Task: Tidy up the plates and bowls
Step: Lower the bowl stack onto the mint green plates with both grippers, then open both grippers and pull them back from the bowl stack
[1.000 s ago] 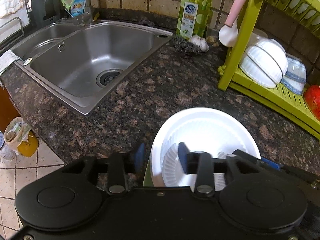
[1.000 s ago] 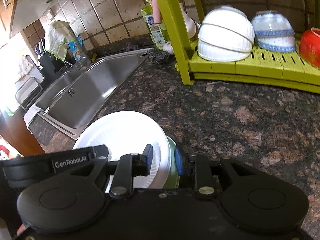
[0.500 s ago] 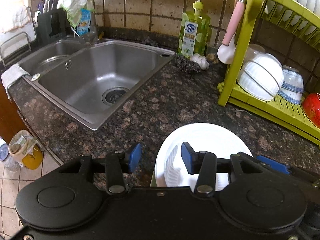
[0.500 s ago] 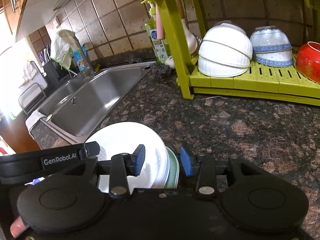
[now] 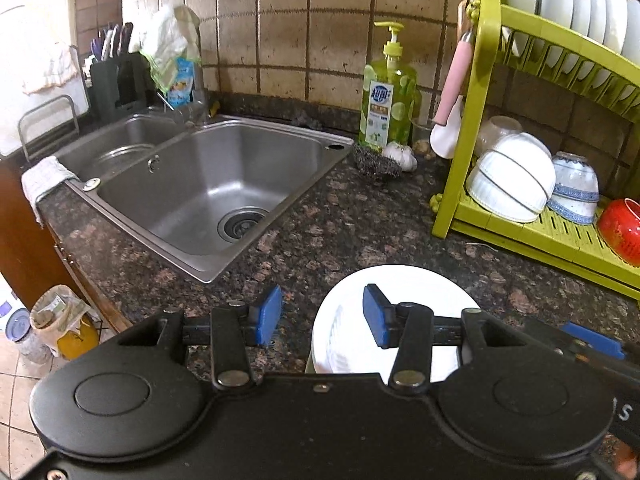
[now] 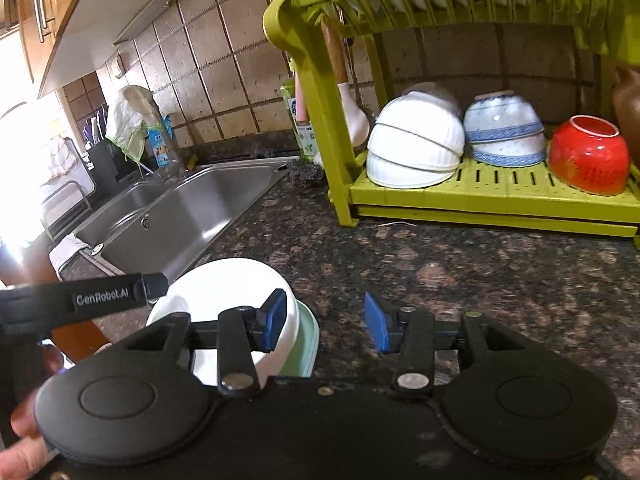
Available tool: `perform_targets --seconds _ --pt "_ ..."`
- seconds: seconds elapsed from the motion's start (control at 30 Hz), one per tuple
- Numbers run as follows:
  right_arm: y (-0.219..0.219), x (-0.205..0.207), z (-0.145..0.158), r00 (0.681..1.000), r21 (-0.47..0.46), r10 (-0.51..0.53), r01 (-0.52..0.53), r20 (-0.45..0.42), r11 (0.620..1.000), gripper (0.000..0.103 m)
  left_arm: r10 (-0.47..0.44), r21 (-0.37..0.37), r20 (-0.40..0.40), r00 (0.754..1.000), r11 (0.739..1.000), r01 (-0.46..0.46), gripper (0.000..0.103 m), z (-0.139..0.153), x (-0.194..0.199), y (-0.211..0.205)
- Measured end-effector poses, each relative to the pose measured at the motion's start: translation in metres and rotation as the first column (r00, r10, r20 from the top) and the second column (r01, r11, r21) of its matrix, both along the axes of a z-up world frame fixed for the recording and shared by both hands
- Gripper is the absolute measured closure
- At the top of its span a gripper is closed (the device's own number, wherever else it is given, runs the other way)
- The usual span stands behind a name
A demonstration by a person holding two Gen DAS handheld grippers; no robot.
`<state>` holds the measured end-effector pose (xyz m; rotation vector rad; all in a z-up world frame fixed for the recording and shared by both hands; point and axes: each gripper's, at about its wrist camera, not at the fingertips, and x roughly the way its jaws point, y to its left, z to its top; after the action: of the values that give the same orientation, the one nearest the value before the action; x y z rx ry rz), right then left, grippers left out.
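Note:
A stack of white plates (image 5: 404, 288) (image 6: 224, 284) rests on the dark granite counter, with a pale green plate (image 6: 306, 338) at the bottom. My left gripper (image 5: 322, 316) is open above the stack's left edge, its right pad over the plates. The right gripper (image 6: 326, 320) stands open at the stack's right rim, nothing between its pads. A green dish rack (image 5: 464, 160) (image 6: 492, 196) holds white bowls (image 6: 414, 148), a blue-patterned bowl (image 6: 506, 130) and a red bowl (image 6: 588, 156) upside down below, and white plates (image 5: 576, 4) upright above.
A steel double sink (image 5: 208, 184) lies to the left. A green soap bottle (image 5: 388, 92), a scouring pad (image 5: 376, 166) and garlic (image 5: 402, 154) sit by the wall. A person's hand (image 6: 24, 432) holds the left gripper's body (image 6: 80, 300).
Both grippers have opened wider and pulled up and back from the plate stack. The right gripper's pads, which straddled the stack's rim, now stand apart from it.

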<state>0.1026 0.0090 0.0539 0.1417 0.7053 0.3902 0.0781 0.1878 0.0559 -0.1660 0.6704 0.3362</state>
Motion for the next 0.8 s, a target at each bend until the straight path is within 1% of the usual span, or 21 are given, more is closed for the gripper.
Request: perform_targets --seconds 0.13,0.3,0.37,0.5,0.6,0.8 --pt "-0.011 -0.013 0.004 1.0 -0.007 0.006 -0.006 0.014 1.0 0.057 -0.011 -0.003 0.016 1.0 1.0 0.011 0.049 0.0 -0.016 -0.007" --pt "-0.021 -0.029 0.003 1.0 -0.015 0.016 -0.016 0.018 1.0 0.057 -0.006 -0.03 0.005 1.0 1.0 0.006 0.049 -0.007 -0.037 -0.01" --pt "-0.025 -0.035 0.003 1.0 -0.017 0.024 -0.024 0.013 1.0 0.057 0.01 -0.017 0.003 1.0 1.0 -0.01 0.049 -0.009 -0.044 -0.014" --pt "-0.032 -0.049 0.001 1.0 -0.023 0.026 -0.026 0.009 0.999 0.057 0.045 0.039 0.0 0.999 0.998 -0.045 0.049 -0.016 -0.056 -0.024" --pt "-0.035 -0.059 -0.003 1.0 -0.04 0.025 -0.024 0.009 0.999 0.057 0.027 0.058 -0.014 1.0 0.998 -0.027 0.049 -0.023 -0.06 -0.033" --pt "-0.04 -0.07 -0.014 1.0 -0.078 0.017 -0.017 0.005 0.997 0.057 -0.034 0.072 -0.036 0.999 0.997 0.037 0.049 -0.037 -0.066 -0.053"
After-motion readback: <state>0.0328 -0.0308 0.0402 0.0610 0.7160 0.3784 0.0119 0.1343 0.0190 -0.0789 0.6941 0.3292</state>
